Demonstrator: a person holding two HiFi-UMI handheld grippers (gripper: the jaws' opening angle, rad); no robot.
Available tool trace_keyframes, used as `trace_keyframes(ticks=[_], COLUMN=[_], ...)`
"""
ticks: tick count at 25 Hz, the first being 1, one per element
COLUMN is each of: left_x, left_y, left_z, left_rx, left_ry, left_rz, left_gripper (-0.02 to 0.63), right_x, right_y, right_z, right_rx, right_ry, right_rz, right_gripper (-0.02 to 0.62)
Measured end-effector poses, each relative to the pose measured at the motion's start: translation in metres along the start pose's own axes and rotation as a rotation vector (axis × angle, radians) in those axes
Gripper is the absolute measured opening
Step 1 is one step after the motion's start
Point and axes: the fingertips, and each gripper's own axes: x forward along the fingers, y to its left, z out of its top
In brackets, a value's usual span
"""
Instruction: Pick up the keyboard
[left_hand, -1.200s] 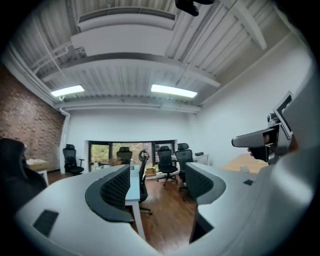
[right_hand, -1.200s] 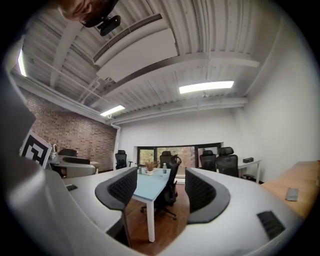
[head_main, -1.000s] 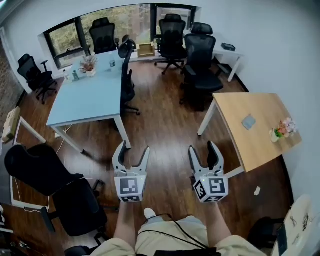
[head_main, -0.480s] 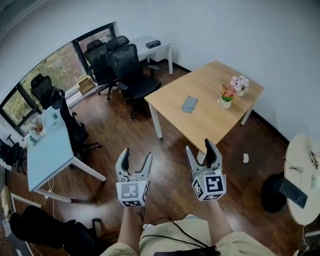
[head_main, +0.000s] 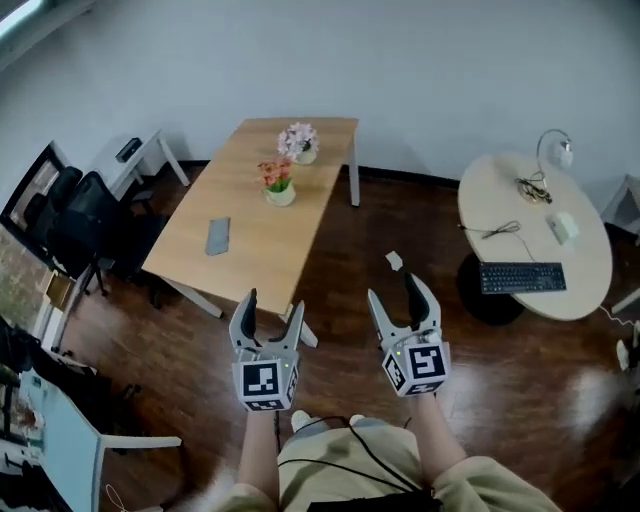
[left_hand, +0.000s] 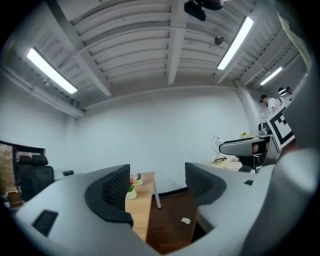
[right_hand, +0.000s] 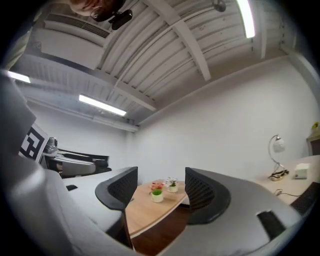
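The black keyboard (head_main: 522, 277) lies flat on a round white table (head_main: 575, 290) at the right of the head view, well away from both grippers. My left gripper (head_main: 267, 312) and right gripper (head_main: 403, 296) are held side by side over the wooden floor, in front of the person's body. Both stand open with nothing between the jaws. In the left gripper view, the left gripper (left_hand: 156, 192) frames the floor and a table edge. The right gripper (right_hand: 159, 192) frames two flower pots in its own view.
A wooden table (head_main: 250, 250) ahead on the left carries two flower pots (head_main: 279, 182) and a grey pad (head_main: 218, 236). The round table also bears a lamp (head_main: 553, 150), cables and a small white box (head_main: 563, 227). Black office chairs (head_main: 85, 215) stand at the left. A paper scrap (head_main: 394, 261) lies on the floor.
The whole view has swung round: windows and the blue table have left the picture, the wooden table slid left, and the round table with the keyboard came in. Both grippers keep their open stance.
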Motion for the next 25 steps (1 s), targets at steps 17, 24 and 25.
trace_keyframes(ticks=[17,24,25], left_x=[0.205,0.286,0.300], left_y=[-0.349,-0.445,-0.452], left_z=[0.041,0.081,0.086], left_rx=[0.046,-0.006,-0.020], left_ry=[-0.135,-0.185,-0.191], left_rz=[-0.758,-0.932,-0.941], left_gripper=[0.333,0.333,0.332], right_x=[-0.175,-0.176,-0.173], right_y=[-0.286,-0.390,-0.403], right_z=[0.022,0.050,0.053], right_rx=[-0.101,-0.108,-0.113], right_ry=[0.001,0.013,0.007], right_rz=[-0.729,-0.871,-0.879], right_gripper=[0.306,0.307,0.306])
